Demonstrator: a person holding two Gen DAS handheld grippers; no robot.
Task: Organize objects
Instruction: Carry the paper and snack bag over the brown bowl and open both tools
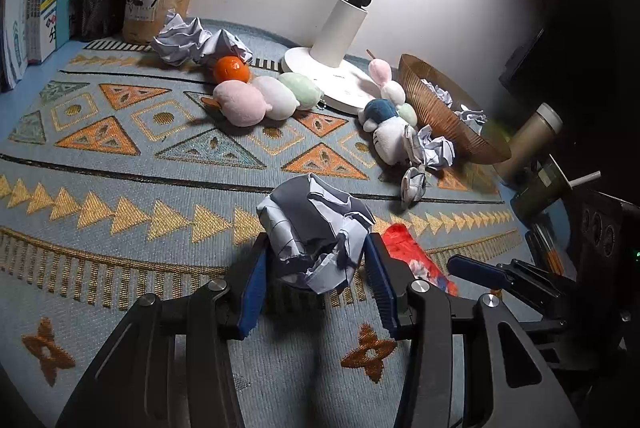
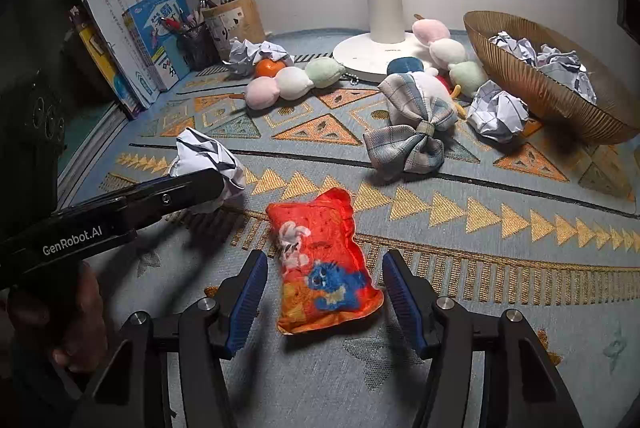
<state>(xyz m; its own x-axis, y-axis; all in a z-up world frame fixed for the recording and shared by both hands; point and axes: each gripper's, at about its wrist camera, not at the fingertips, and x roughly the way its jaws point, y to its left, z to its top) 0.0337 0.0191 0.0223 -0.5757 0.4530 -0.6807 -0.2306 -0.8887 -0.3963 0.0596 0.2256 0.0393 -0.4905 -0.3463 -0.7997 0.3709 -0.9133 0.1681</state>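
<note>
Nearest the left wrist camera, the left gripper [image 1: 316, 268] has its blue pads on either side of a crumpled paper ball [image 1: 316, 236], pressed against its flanks; I judge it is clamped on the ball, which sits at 6 o'clock on the patterned cloth [image 1: 120, 164], whether lifted or resting I cannot tell. In the right wrist view, the right gripper [image 2: 324, 292] stands wide apart around an orange plush pillow [image 2: 320, 264], with gaps on both sides, so it grips nothing.

Farther out, a plaid bow [image 2: 408, 144] on a white plush lies at 1 o'clock of the pillow, and another paper ball [image 2: 496, 112] rests just beside the brown ribbed bowl [image 2: 532, 88] at 2 o'clock. The bowl already holds several paper wads [image 2: 548, 62], so the paper sorting looks partly done.

Farthest, at 11 o'clock, more crumpled paper [image 2: 252, 54] touches an orange [image 2: 270, 67] near the pen cups, beside a pastel dango plush [image 2: 296, 80] and the lamp base [image 2: 380, 56].

Left, as I judge it: the held ball, two loose paper pieces, and all the plush toys.
</note>
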